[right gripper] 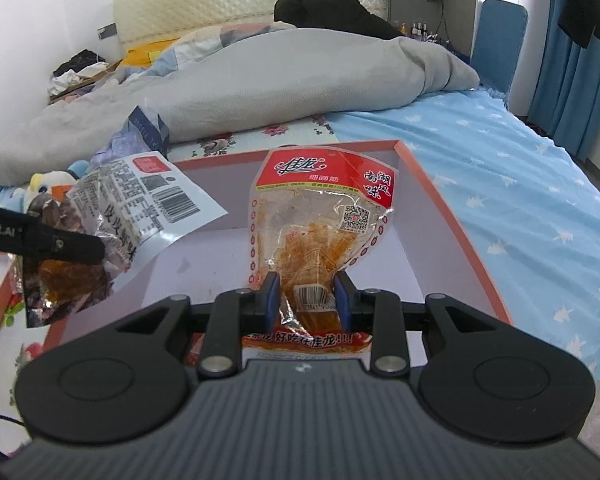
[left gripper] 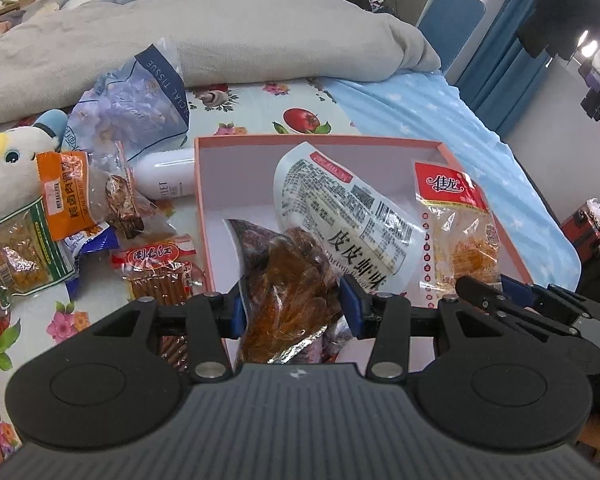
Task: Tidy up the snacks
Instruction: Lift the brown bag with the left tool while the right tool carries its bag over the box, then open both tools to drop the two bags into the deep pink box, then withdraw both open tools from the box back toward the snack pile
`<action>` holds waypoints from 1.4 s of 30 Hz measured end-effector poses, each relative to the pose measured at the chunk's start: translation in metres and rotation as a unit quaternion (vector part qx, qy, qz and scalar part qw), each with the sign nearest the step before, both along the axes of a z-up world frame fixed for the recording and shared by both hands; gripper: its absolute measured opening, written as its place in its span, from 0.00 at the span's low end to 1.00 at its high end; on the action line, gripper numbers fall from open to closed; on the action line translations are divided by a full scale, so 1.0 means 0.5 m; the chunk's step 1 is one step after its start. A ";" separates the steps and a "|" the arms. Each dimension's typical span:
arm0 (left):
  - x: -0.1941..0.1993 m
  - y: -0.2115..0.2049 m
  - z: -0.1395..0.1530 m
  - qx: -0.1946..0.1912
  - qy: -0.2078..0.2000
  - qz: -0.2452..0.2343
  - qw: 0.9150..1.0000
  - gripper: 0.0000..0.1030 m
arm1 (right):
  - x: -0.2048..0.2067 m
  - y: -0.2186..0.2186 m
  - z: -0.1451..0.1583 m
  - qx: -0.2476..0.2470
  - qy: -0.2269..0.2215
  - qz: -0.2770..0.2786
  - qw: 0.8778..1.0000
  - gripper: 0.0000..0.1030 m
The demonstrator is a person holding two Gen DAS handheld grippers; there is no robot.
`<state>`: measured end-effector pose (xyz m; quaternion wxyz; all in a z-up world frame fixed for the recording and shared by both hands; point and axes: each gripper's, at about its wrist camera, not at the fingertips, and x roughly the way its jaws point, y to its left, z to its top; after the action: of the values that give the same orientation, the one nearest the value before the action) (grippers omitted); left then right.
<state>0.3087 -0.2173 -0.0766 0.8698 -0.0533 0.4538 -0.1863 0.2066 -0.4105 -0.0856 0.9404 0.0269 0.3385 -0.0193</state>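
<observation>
A shallow orange-rimmed box (left gripper: pixel 316 140) with a pale inside sits on a flowered sheet (left gripper: pixel 252 100) spread over a bed; every place below is given from this box.

Over its near left part, the left gripper (left gripper: pixel 296 308) has its blue pads pressed on both sides of a clear snack packet of dark brown pieces (left gripper: pixel 288 280), jaws partly closed around it. A white packet with black print and a barcode (left gripper: pixel 340 204) rises from the same grip, leaning toward the box's middle; whether it is pinched too cannot be told.

Over the near right part, the right gripper (right gripper: pixel 306 300) pinches the lower end of a red-topped clear packet of orange strips (right gripper: pixel 320 216), jaws narrowly set, the packet standing upright above the box floor.

Left of the box, loose snack packets (left gripper: pixel 64 196) lie on the sheet beside a plush toy (left gripper: pixel 12 164), a white bottle (left gripper: pixel 168 176) and a tissue pack (left gripper: pixel 140 100). Beyond it lies a grey blanket (left gripper: pixel 220 32).
</observation>
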 end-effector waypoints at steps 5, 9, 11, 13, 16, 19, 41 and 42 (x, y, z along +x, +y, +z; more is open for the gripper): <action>-0.002 -0.009 0.008 0.013 -0.002 -0.004 1.000 0.70 | -0.001 -0.007 -0.002 0.003 0.000 -0.008 1.000 0.54; -0.008 0.000 0.016 0.010 -0.011 -0.001 1.000 0.70 | -0.008 -0.008 0.006 0.014 -0.007 0.000 1.000 0.55; -0.011 0.005 0.021 0.009 -0.014 0.002 1.000 0.70 | -0.012 -0.006 0.014 0.014 -0.013 0.003 1.000 0.55; -0.017 0.011 0.030 0.006 -0.021 0.003 1.000 0.70 | -0.017 -0.005 0.026 0.017 -0.022 0.003 1.000 0.55; -0.022 0.020 0.046 0.002 -0.033 0.004 0.999 0.70 | -0.026 0.000 0.049 0.019 -0.038 0.004 0.999 0.55; -0.030 0.031 0.067 -0.003 -0.050 0.005 0.999 0.70 | -0.033 0.008 0.073 0.019 -0.057 0.007 0.998 0.55; -0.121 0.151 0.147 -0.016 -0.155 0.024 0.988 0.70 | -0.081 0.106 0.155 0.043 -0.139 0.034 0.989 0.55; -0.125 0.159 0.148 -0.016 -0.159 0.027 0.987 0.70 | -0.083 0.112 0.156 0.045 -0.141 0.035 0.988 0.55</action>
<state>0.2461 -0.1378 -0.0024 0.9346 -0.0488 0.3053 -0.1760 0.1651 -0.3547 -0.0078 0.9767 0.0597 0.2036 0.0324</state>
